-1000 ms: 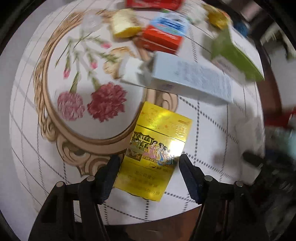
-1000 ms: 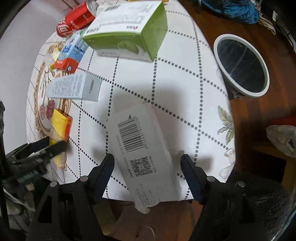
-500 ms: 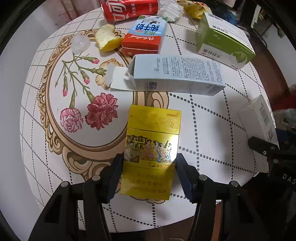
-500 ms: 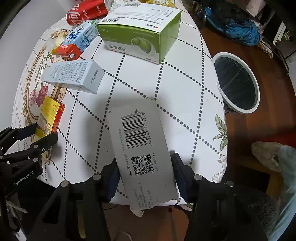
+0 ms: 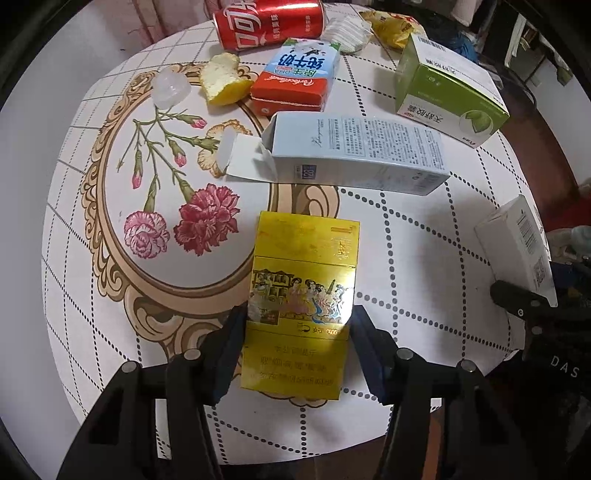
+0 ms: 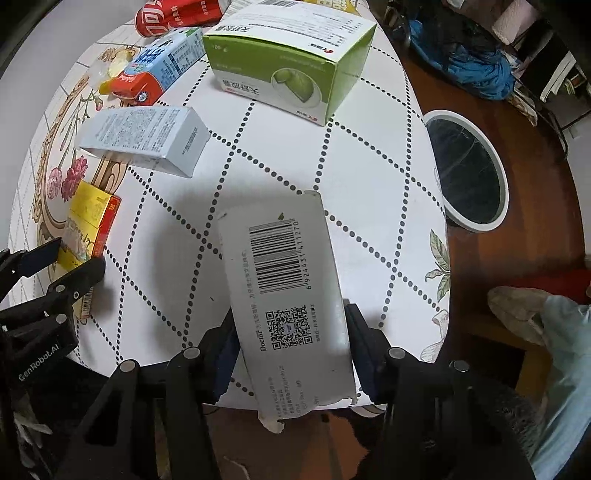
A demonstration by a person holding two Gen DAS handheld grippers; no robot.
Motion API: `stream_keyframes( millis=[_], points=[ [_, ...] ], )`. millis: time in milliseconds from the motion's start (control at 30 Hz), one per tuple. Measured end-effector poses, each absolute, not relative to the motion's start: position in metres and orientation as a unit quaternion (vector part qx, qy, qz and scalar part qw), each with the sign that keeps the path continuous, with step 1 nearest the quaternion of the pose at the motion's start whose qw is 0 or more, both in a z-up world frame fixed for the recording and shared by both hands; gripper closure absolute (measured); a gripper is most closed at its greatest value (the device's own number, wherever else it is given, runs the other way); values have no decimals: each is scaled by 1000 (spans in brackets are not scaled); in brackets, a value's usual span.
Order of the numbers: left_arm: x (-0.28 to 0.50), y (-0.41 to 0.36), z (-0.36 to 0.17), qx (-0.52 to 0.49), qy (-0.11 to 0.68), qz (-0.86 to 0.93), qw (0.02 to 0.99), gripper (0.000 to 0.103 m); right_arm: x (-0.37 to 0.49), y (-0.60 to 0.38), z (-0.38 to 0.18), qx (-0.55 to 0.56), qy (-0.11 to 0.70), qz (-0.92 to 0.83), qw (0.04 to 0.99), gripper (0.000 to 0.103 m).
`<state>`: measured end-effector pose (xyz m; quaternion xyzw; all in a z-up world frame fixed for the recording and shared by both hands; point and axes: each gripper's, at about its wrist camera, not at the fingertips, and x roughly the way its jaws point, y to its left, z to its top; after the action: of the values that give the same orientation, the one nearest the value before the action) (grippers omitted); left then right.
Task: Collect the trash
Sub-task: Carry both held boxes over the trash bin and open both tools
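The left gripper (image 5: 297, 350) is clamped on a yellow cigarette pack (image 5: 301, 299), both fingers pressed against its long sides at the near edge of the round table (image 5: 424, 258). Ahead of its fingertips lies a pale blue carton (image 5: 358, 153) with an open flap; beyond that are a milk carton (image 5: 295, 75) and a red cola can (image 5: 269, 22).

The right gripper (image 6: 290, 345) is clamped on a white box with a barcode (image 6: 288, 295), which overhangs the table edge. Ahead of it stands a green medicine box (image 6: 291, 55); to its right, on the floor, is a white-rimmed bin (image 6: 467, 166).
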<state>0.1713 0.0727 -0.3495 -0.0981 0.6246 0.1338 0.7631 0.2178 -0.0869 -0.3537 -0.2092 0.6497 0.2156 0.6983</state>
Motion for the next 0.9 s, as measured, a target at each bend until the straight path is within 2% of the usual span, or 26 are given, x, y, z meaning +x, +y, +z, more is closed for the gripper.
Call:
stream_keyframes(
  millis=[200, 500, 733, 900],
  points=[
    [145, 53, -341, -110, 599, 143, 780, 49, 211, -98, -331, -171, 635, 215, 722, 53],
    [138, 1, -235, -89, 500, 145, 849, 49, 228, -168, -236, -81, 565, 215, 793, 53],
    [228, -44, -205, -102, 480, 90, 866, 49, 305, -262, -195, -10, 538, 184, 823, 53],
    [322, -80, -236, -156, 516, 43, 841, 49, 382, -314, -226, 14, 557, 144, 818, 53]
  ],
)
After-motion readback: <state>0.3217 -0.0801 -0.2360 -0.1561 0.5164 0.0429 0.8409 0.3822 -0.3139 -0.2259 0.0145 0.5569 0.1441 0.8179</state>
